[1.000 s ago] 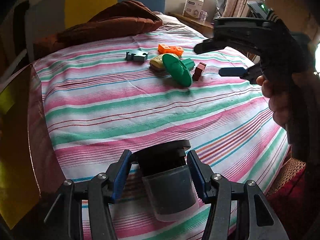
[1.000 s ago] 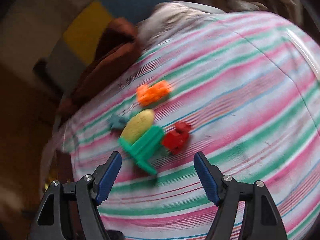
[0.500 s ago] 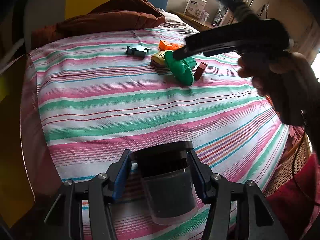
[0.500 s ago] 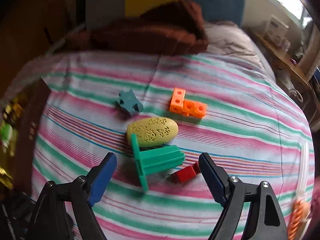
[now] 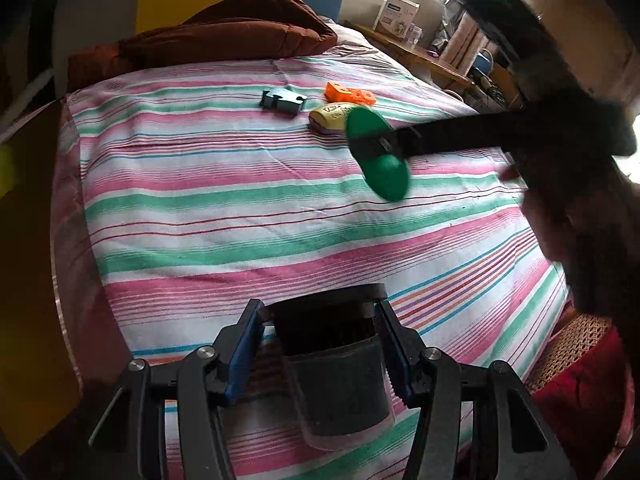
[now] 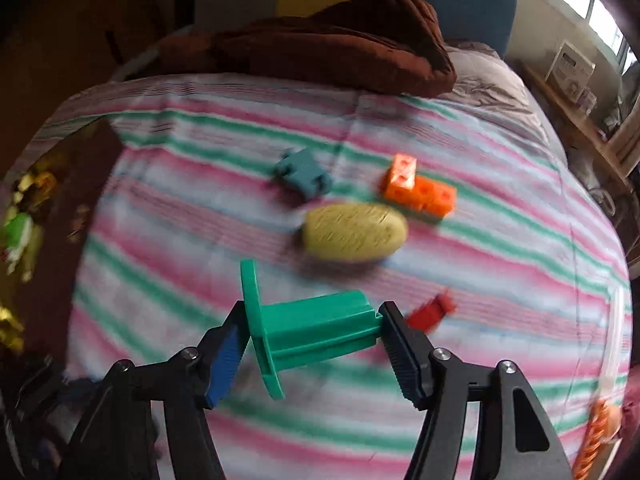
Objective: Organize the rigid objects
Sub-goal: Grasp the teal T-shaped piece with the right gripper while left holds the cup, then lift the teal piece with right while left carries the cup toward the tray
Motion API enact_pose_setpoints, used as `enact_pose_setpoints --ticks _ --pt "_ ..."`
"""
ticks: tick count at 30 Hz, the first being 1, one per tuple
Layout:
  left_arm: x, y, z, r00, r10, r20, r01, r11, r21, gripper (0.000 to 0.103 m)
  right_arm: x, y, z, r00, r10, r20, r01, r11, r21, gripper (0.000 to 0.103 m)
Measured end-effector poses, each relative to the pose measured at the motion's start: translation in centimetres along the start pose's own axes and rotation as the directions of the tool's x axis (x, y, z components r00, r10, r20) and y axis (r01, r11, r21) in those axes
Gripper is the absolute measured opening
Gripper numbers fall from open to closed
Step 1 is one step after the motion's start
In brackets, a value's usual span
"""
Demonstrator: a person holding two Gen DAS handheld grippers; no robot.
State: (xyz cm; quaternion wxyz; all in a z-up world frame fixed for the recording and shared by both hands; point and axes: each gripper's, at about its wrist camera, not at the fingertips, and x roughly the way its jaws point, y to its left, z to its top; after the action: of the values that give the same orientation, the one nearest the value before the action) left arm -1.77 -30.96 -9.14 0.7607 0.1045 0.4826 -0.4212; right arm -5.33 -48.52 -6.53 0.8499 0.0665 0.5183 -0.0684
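Grasping is the step in hand: the right gripper (image 6: pixel 312 340) has just been closing its jaws around the green flanged peg (image 6: pixel 308 330), which is lying on its side on the striped bedspread (image 5: pixel 240 208), flange to the left, stem running across the gap. Both pads seem to be touching its two ends, though blur is making firm contact hard to confirm. Just beyond it the yellow oval piece (image 6: pixel 354 232) is resting, with the red block (image 6: pixel 430 312) close beside the right finger, and the orange cube strip (image 6: pixel 418 192) and teal clip (image 6: pixel 304 174) farther back. To do this well, the person should be squeezing squarely along the stem, keeping clear of the red block, and lifting straight up. Meanwhile the left gripper (image 5: pixel 320 344) is clamping a dark cup (image 5: pixel 336 364) near the bed's front edge.
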Motion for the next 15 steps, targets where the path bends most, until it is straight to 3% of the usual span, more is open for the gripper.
enact_pose_setpoints --ticks 5,9,15 --pt "-1.4 -0.3 -0.5 0.999 0.024 0.026 -0.024 0.999 0.022 0.056 1.2 -0.3 -3.1 1.000 -0.002 -0.023 0.004 0.996 0.086 0.065" --pt "-3.3 -0.8 -0.5 0.996 0.043 0.079 -0.047 0.998 0.051 0.056 1.5 -0.5 -3.0 1.000 -0.015 -0.007 0.016 0.993 0.113 0.065" --pt "-6.3 0.0 0.2 0.984 0.089 0.153 -0.093 0.995 0.018 0.056 2.3 -0.1 -3.0 0.999 -0.044 -0.017 0.045 0.993 0.105 0.062"
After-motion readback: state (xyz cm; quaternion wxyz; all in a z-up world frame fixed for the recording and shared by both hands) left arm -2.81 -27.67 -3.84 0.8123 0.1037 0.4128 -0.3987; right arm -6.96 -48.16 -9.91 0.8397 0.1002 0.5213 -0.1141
